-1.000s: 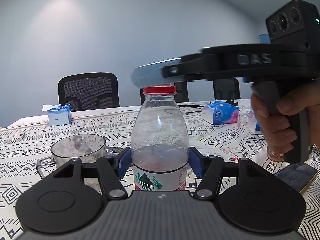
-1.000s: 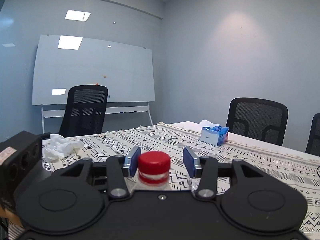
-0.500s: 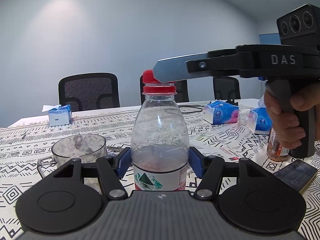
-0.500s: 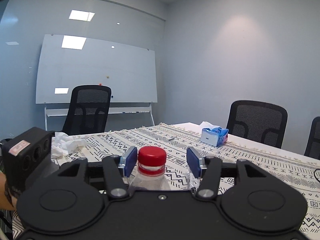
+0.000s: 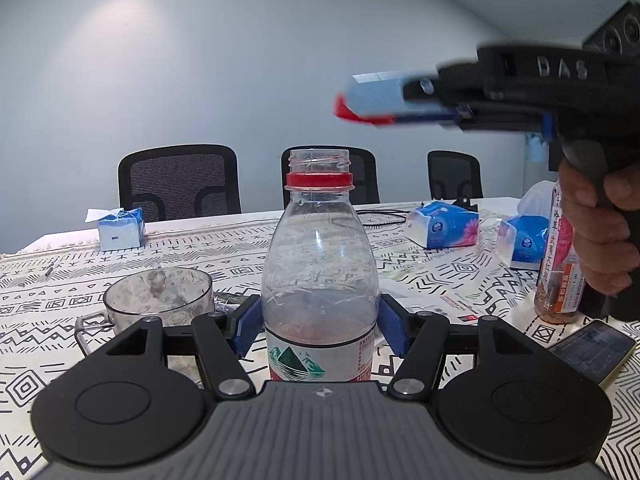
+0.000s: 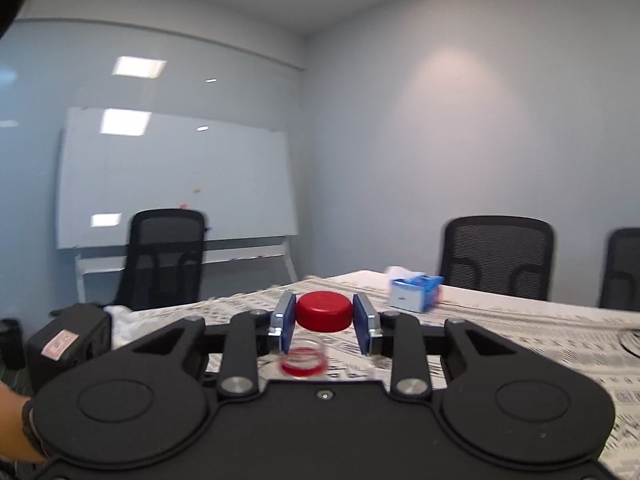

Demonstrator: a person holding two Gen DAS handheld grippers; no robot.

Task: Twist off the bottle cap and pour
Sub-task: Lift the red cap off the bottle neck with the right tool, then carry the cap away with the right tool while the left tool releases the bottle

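A clear plastic bottle point(image 5: 320, 280) with a red neck ring and a little water stands upright on the patterned tablecloth, its mouth open. My left gripper point(image 5: 320, 324) is shut on the bottle's body. My right gripper point(image 6: 324, 320) is shut on the red cap point(image 6: 323, 311) and holds it above and to the right of the bottle mouth; in the left wrist view the cap point(image 5: 348, 112) shows at the right gripper's tip. The open bottle neck point(image 6: 302, 362) shows blurred below the cap. A glass bowl point(image 5: 158, 296) with white contents sits to the bottle's left.
Tissue packs point(image 5: 442, 224) lie at the back right and another tissue pack point(image 5: 120, 232) at the back left. A small labelled bottle point(image 5: 560, 264) and a phone point(image 5: 592, 350) sit at the right. Black chairs point(image 5: 180, 180) ring the table. A whiteboard point(image 6: 176, 176) stands beyond.
My right gripper closed on the cap, took it off the bottle and lifted it up and to the right. The left gripper and the bottle have stayed still.
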